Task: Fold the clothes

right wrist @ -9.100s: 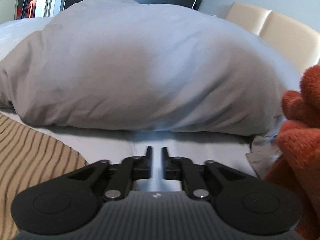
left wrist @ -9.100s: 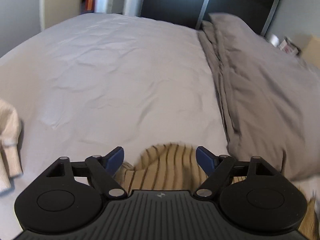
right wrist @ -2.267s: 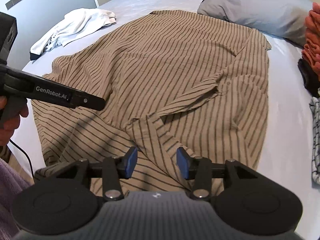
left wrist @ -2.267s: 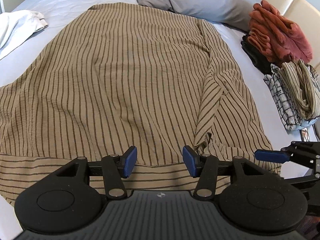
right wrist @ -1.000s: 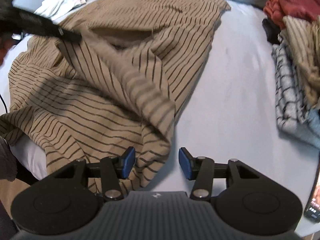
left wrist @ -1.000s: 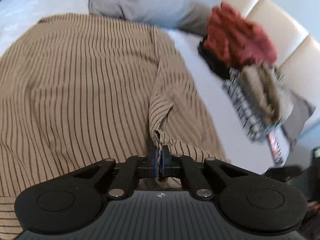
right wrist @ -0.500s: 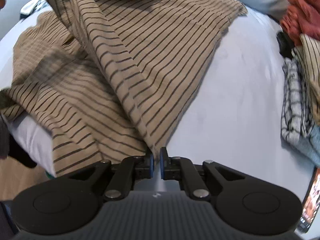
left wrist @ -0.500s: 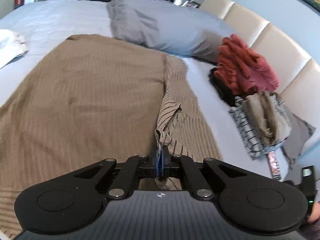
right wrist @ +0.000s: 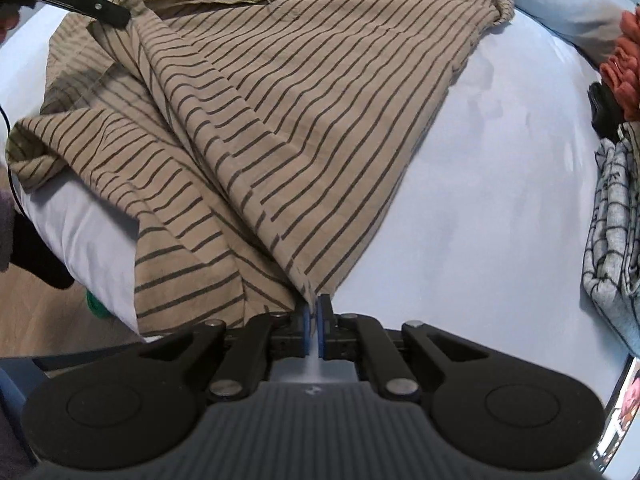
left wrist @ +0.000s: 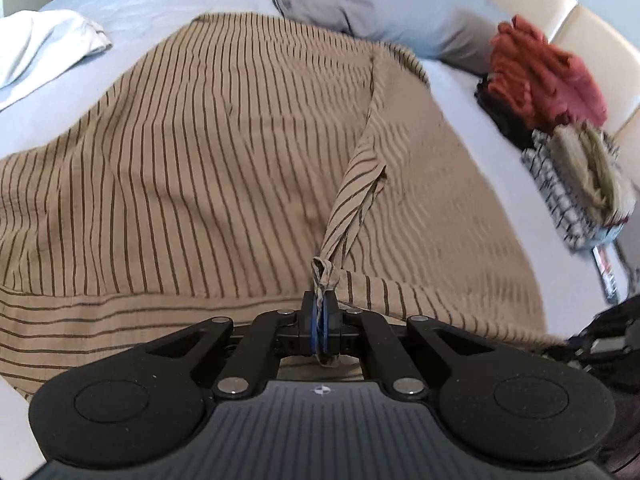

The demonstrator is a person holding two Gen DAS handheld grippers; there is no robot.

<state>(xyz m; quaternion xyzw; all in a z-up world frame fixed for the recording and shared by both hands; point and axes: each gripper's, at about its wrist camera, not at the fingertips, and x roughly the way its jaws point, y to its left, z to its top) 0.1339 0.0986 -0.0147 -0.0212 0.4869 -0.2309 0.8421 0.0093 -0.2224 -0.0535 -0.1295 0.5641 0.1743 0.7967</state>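
Spreading across the pale grey bed sheet (right wrist: 472, 184), the tan, dark-striped woven shirt (left wrist: 208, 152) is seen largely unfolded, so the fold is judged barely begun. A bunched edge of its cloth is clamped between the closed pads of the left gripper (left wrist: 320, 322) and drawn taut above the body. A lower corner of the shirt is pinched by the right gripper (right wrist: 315, 326), whose jaws have just been closing. Folded garments are stacked at the right (left wrist: 576, 184); a white garment (left wrist: 44, 48) lies untouched.

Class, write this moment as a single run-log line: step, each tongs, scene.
step: folding shirt | left tongs: shut on shirt | right tongs: just closed on shirt hem | scene: bed, folded pile at right
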